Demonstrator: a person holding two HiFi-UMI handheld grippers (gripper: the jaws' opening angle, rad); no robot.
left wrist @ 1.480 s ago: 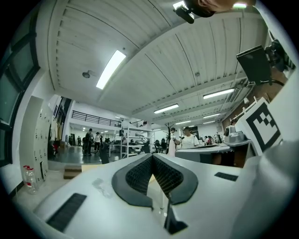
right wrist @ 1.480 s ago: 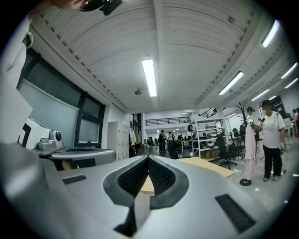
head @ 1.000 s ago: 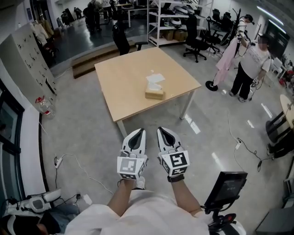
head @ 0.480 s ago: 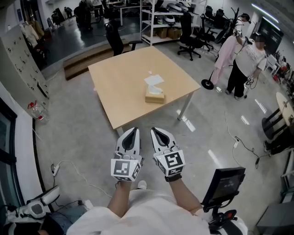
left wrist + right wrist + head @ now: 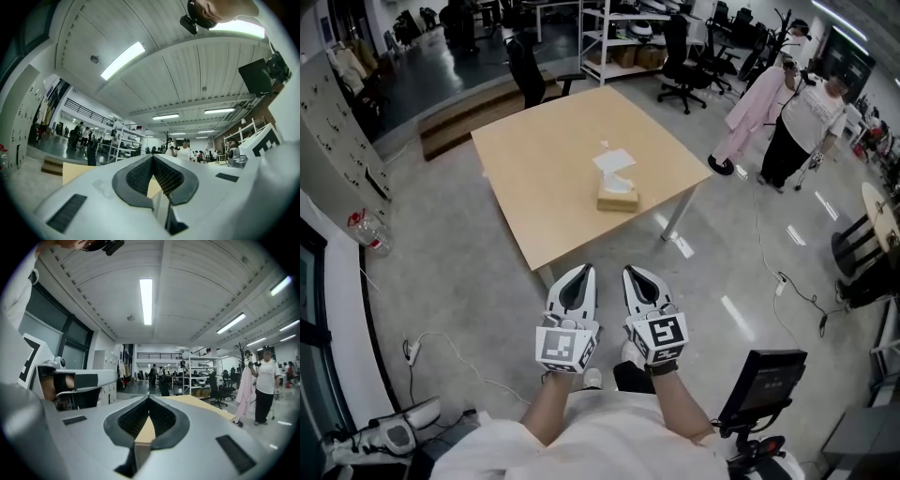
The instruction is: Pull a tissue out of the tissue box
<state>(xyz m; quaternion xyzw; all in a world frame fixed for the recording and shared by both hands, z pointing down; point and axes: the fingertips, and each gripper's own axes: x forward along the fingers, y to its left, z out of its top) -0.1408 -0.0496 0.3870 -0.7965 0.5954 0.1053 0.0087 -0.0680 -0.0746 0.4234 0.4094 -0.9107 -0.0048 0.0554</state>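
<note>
Tissue box [image 5: 617,195] near table's [image 5: 534,159] right edge, well apart from left gripper [image 5: 580,272] and right gripper [image 5: 635,274], jaws closed, empty; concrete floor [image 5: 459,281] around.

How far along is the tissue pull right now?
Nothing looks done: the white tissue stands out of the tan cardboard tissue box on the light wooden table. In hand: nothing; the left gripper and right gripper are shut, empty, short of the table. Left: approach, grip the tissue, pull.

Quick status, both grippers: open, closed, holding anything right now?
Left gripper: closed, tips together, holding nothing.
Right gripper: closed, tips together, holding nothing.
</note>
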